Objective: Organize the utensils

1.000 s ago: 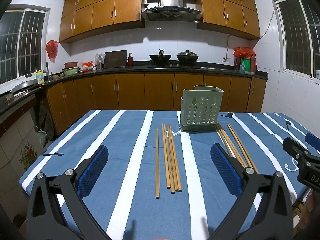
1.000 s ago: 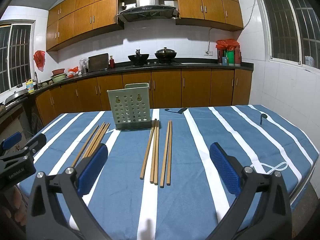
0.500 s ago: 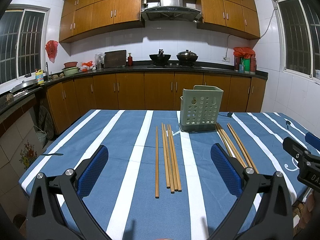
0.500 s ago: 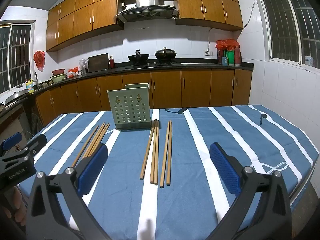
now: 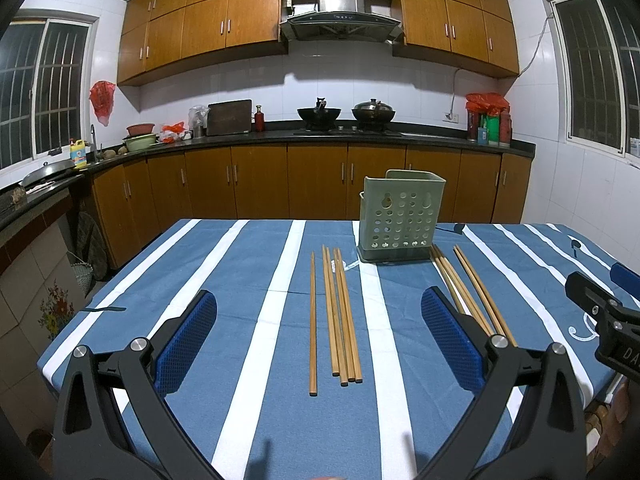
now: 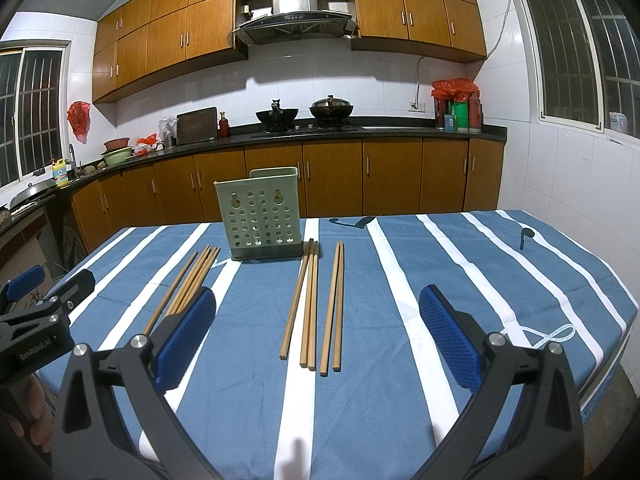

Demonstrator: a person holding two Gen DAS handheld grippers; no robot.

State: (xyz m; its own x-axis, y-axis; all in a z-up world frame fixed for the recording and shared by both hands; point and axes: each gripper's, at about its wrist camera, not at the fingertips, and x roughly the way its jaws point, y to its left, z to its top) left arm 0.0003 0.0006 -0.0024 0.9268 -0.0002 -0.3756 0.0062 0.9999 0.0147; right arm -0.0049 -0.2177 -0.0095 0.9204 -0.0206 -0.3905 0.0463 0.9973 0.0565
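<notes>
Two views show the same table (image 5: 240, 420) with a blue and white striped cloth.

From the left wrist view, the left gripper (image 5: 318, 338) hangs low over the near edge of the table and points straight ahead toward the kitchen wall. Its blue pads (image 5: 186, 342) are spread wide apart and hold nothing. Right in front of it, between the pads, lies a group of wooden chopsticks (image 5: 338, 316). One stick lies a little apart on the left, and the others lie close together. Past them a green holder with round holes (image 5: 402, 216) stands upright on the cloth. A second group of chopsticks (image 5: 472, 292) lies to the right of the holder, slanting toward the right gripper (image 5: 604, 316), which shows at the right edge. From this view I cannot tell how its jaws stand.

From the right wrist view, the right gripper (image 6: 318, 338) also hangs low and level over the near edge. Its blue pads (image 6: 450, 340) are wide apart and hold nothing. Five chopsticks (image 6: 316, 304) lie between the pads, running from the holder (image 6: 260, 220) toward the camera. More chopsticks (image 6: 188, 280) lie to the left, partly hidden behind the left pad. The left gripper (image 6: 36, 320) shows at the left edge, with fingers of the person's hand (image 6: 38, 420) below it.
</notes>
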